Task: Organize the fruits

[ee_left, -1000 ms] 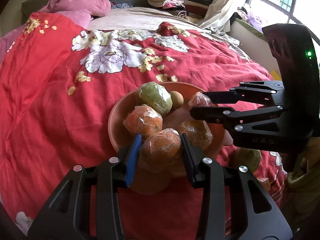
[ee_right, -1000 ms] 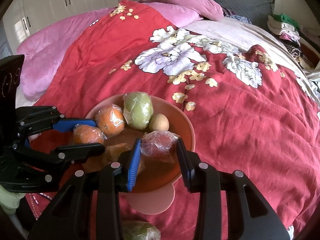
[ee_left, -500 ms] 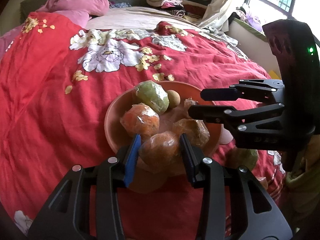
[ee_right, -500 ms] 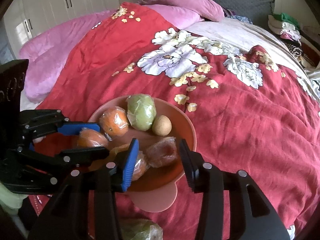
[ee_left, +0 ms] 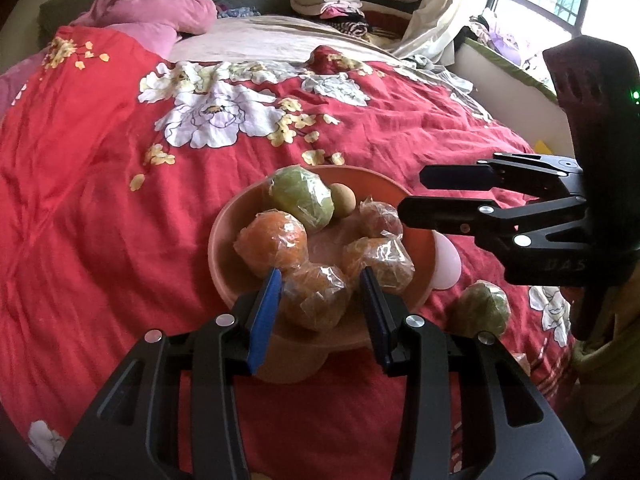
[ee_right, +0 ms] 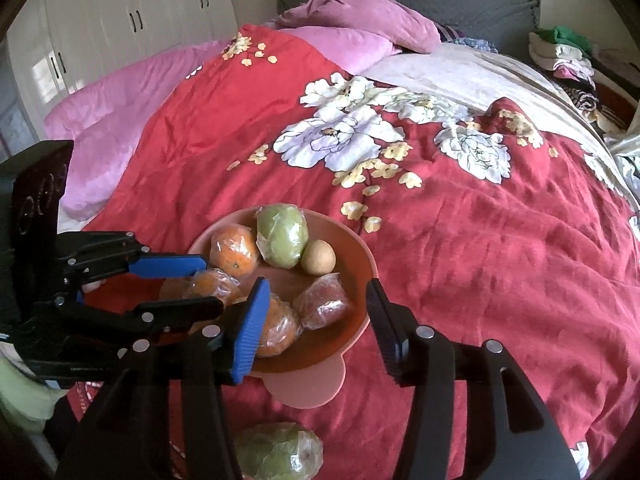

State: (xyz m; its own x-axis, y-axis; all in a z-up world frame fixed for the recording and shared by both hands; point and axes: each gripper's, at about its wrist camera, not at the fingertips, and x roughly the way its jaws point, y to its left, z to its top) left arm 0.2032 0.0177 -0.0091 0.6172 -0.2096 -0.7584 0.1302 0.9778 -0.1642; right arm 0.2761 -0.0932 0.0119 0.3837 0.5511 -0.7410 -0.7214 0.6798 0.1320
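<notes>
Left wrist view: our left claw sits narrow around a wrapped orange at the bowl's near rim; whether the pads pinch it, we cannot tell. It is roundish, no clear long axis.

Right wrist view: our right claw gapes wide, empty. A loose green fruit lies on the bed below it, nearer this arm, long axis roughly left-right.

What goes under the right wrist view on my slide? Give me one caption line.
Open right gripper above a bowl of wrapped fruit on a red floral quilt.
</notes>
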